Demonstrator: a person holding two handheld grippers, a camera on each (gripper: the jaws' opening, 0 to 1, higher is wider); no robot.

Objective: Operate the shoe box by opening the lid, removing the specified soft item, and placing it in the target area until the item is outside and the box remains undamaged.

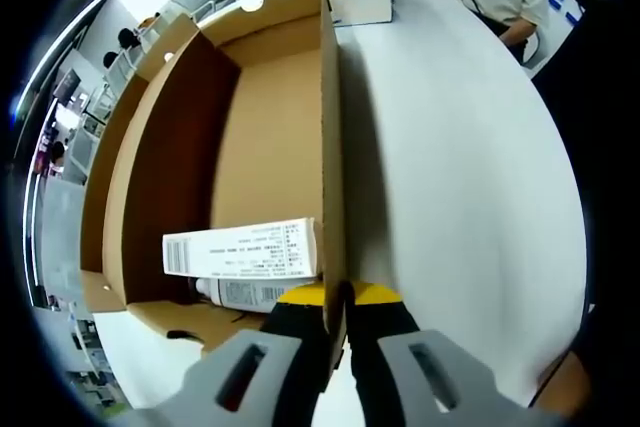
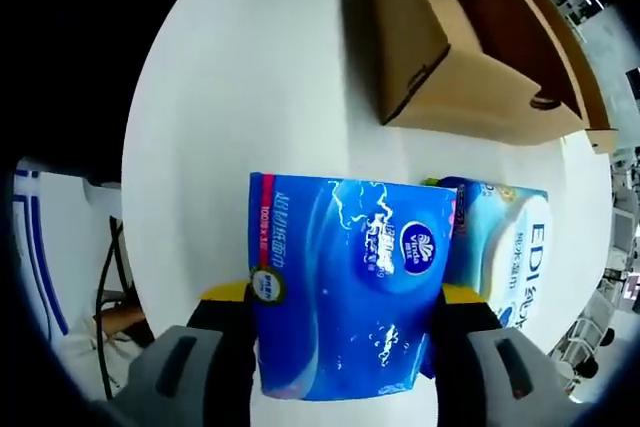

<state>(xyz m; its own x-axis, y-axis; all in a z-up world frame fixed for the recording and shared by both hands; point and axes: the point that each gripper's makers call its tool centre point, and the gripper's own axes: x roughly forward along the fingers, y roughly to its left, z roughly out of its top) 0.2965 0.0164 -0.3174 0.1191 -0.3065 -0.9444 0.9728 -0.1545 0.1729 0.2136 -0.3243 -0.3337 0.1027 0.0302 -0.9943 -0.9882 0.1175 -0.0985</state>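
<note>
With the left claw [image 1: 338, 332] pinching the shoe box [image 1: 250, 147] wall at lower centre, the right claw [image 2: 345, 322] (clamped on the blue tissue pack [image 2: 345, 282], mid-frame) should lower it gently onto the white desk [image 2: 260, 77].

The left gripper view looked from close above along one wall of the open cardboard box [image 1: 270, 147], its jaws straddling that wall's near end, with the white table [image 1: 460, 167] running off to the right toward a seated person at the far edge. The right gripper view faced down over the same table [image 2: 260, 77] from the opposite end, very near a blue tissue pack [image 2: 350, 282], and shared the box [image 2: 450, 57], seen from outside.
</note>
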